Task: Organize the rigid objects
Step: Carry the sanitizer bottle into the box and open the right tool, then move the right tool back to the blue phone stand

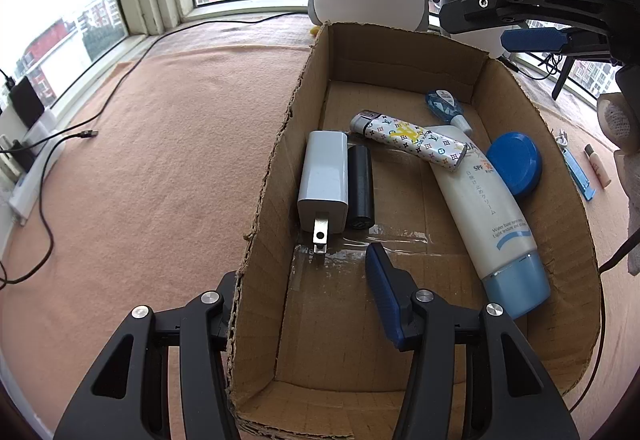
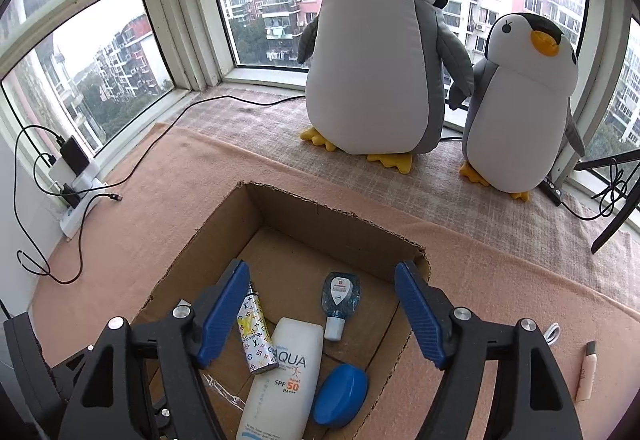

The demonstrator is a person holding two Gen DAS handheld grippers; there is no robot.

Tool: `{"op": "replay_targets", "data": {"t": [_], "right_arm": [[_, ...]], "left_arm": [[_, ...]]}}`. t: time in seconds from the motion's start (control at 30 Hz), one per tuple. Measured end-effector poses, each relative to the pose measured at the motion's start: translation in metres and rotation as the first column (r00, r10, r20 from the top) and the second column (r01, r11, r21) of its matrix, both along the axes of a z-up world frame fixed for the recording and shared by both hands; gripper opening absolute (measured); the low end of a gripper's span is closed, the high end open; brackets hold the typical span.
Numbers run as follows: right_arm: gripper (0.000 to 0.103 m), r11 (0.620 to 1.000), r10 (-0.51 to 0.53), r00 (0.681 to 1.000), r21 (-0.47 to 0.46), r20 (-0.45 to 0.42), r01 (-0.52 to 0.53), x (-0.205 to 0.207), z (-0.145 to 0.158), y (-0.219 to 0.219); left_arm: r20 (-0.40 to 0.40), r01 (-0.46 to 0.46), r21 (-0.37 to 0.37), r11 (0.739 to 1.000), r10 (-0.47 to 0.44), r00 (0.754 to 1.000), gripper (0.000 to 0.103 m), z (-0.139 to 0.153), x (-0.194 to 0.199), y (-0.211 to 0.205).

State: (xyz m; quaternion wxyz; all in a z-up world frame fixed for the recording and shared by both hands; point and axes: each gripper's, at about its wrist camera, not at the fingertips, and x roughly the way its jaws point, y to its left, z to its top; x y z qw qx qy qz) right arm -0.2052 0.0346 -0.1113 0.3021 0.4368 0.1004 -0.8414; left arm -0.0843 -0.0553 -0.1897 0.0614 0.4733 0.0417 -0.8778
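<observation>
Peach blanket by the window carries a cardboard box [image 1: 532, 112] already holding a sunscreen tube [image 1: 484, 208]; left claw [image 1: 304, 304], wide open and empty, straddles its wall and may snag it.

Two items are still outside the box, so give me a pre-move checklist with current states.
1. Right gripper open and empty: ok.
2. Left gripper open, straddling the cardboard box wall: ok, but near the white charger.
3. Free floor space in box: ok.
4. Beige tube outside on blanket: not ok.
5. Blue utility knife outside: not ok.
6. Lighter lying across sunscreen tube, stability: cannot tell.
</observation>
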Motion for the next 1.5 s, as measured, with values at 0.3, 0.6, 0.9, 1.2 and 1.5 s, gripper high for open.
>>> {"op": "replay_targets", "data": {"t": [0.3,0.6,0.9,1.2,1.5], "right_arm": [[0.072,1.000,-0.007,1.000,-0.002,0.011,0.007,0.000,-0.002,0.005],[0.072,0.999,-0.017,1.000,-0.034,0.012,0.017,0.006,0.006,0.032],[0.072,0.995,-0.085,0.996,-0.056,0.032,0.086,0.009,0.007,0.100],[0.072,0.990,-0.141,0.989,0.019,0.051,0.140,0.010,-0.015,0.168],[0.072,0.984,-0.164,0.983,0.086,0.087,0.157,0.006,-0.038,0.199]], "left_arm": [[0.000,0.000,0.000,1.000,0.000,1.000,0.052,0.000,0.000,0.000],[0.001,0.001,-0.003,1.000,-0.001,1.000,0.052,0.001,0.001,-0.001],[0.002,0.002,-0.005,1.000,-0.002,1.000,0.052,0.002,0.003,-0.001],[0.003,0.003,-0.011,1.000,-0.003,1.000,0.052,0.002,0.004,-0.003],[0.006,0.002,-0.020,1.000,-0.001,1.000,0.052,0.003,0.004,-0.004]]}}
